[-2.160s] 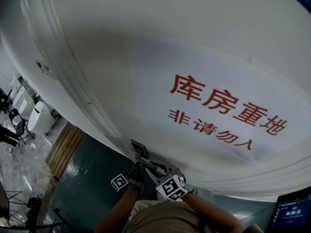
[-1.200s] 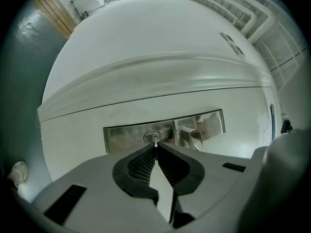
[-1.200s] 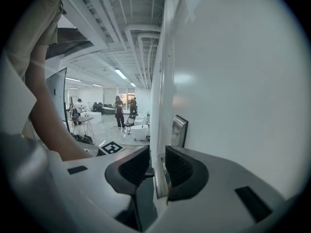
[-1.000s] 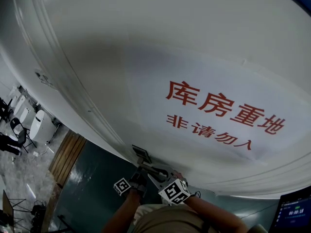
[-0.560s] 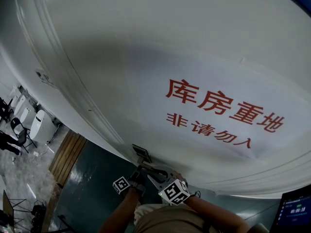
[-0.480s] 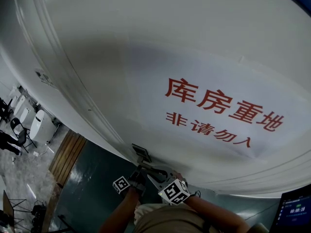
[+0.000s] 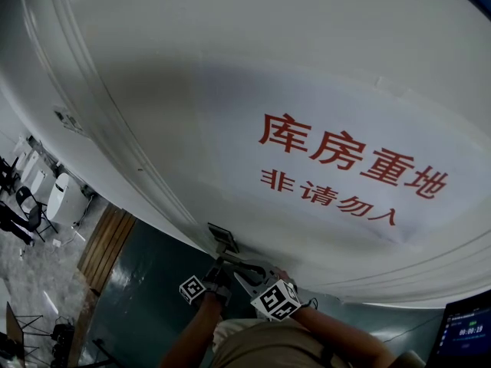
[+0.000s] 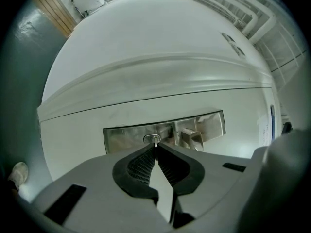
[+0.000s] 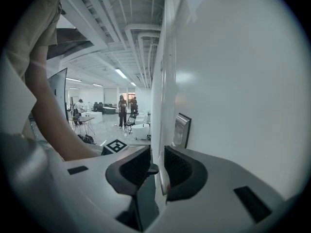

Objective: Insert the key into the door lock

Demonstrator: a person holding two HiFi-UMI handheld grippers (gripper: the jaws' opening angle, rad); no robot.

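The left gripper (image 8: pixel 155 147) points level at the door (image 8: pixel 146 76). Its fingers are clenched on the key (image 8: pixel 155 142). Only a short sliver of the blade shows past the tips; the rest is hidden between the pads. The blade's tip meets the keyhole (image 8: pixel 151 139) in the steel plate (image 8: pixel 121 137). How deep it sits cannot be read. The handle (image 8: pixel 192 136) stands just beside the keyhole, its lower part cut off by the gripper body.

The right gripper (image 9: pixel 156 152) lies along the door face, tilted downward, with the plate ahead of it seen nearly edge-on. Its fingers stand a narrow gap apart. A pale strip (image 9: pixel 163 176) lies in that gap against one pad. It may be the end of the handle, and whether the pads press on it cannot be told. A forearm (image 9: pixel 48 115) fills the left of this view.

In the head view both sets of fingers are largely hidden behind the left cube (image 7: pixel 193 288) and the right cube (image 7: pixel 275 299), low in the view and just below the plate. A sign (image 7: pixel 345 167) with red characters occupies the door above. A screen (image 7: pixel 464 332) is cut off at the lower right corner.
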